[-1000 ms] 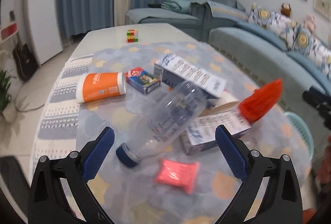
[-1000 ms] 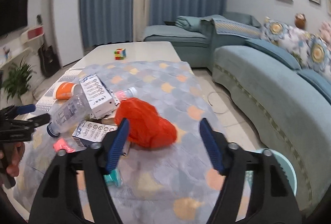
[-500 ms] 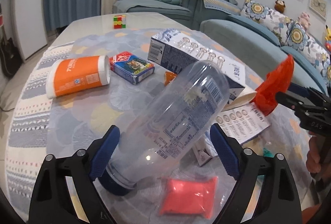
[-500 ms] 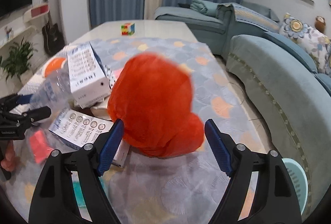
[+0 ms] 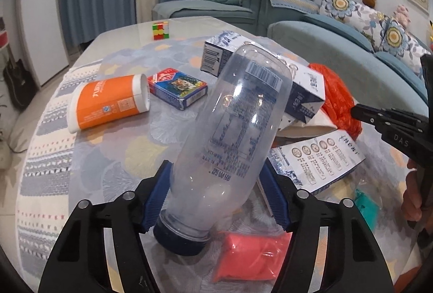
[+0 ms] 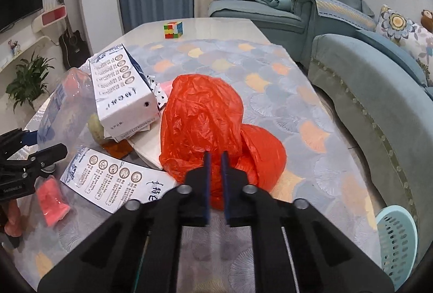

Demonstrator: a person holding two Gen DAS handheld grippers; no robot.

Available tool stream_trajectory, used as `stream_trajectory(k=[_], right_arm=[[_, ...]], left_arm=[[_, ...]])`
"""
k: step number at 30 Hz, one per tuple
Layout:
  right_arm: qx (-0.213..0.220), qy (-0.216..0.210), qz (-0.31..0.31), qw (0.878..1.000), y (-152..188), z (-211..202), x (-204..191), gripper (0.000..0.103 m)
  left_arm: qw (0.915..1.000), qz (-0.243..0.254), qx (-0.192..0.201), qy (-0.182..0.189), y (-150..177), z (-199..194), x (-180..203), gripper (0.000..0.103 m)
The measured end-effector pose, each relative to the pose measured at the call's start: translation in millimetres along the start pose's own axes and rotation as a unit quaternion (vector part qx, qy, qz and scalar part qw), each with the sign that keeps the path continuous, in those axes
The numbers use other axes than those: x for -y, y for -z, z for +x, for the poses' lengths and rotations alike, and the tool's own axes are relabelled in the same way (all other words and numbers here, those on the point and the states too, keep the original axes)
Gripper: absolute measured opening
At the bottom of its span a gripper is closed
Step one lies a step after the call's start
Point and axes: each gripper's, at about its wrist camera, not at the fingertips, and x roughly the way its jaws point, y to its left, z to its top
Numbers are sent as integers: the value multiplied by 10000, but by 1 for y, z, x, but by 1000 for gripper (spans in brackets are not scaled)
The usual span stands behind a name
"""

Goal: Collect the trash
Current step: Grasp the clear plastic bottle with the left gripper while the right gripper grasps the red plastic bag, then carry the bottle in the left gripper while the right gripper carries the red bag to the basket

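Left gripper (image 5: 216,190), its fingers just narrowed, clamps the clear plastic bottle (image 5: 232,130) lying cap-down on the patterned tabletop (image 5: 113,157). Right gripper (image 6: 215,165), fingers just closed nearly together, pinches the crumpled red plastic bag (image 6: 205,119) beside two white cartons.

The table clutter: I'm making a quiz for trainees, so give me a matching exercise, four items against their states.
Items:
1. clear plastic bottle
2. red plastic bag
3. orange canister
4. puzzle cube

States:
A. lying on its side, untouched
B. pinched in the shut right gripper
C. far end of the table, on bare tabletop
D. between the blue pads of the left gripper

Pairs: 1-D, 2-B, 3-A, 4-C
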Motion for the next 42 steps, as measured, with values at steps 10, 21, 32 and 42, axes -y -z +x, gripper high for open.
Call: stream_trajectory(k=[10, 21, 32, 42], right_arm=[[128, -166, 194, 9996, 1, -33, 14, 3], [-385, -462, 193, 9980, -5, 18, 25, 77], [-320, -478, 182, 9982, 0, 18, 24, 17], [453, -287, 659, 9964, 1, -78, 68, 6]], left_arm=[[9983, -338, 414, 214, -11, -45, 13, 63], [9980, -546, 267, 199, -12, -36, 27, 63], [9977, -528, 264, 329, -15, -34, 38, 63], [9952, -140, 551, 800, -46, -71, 101, 63]])
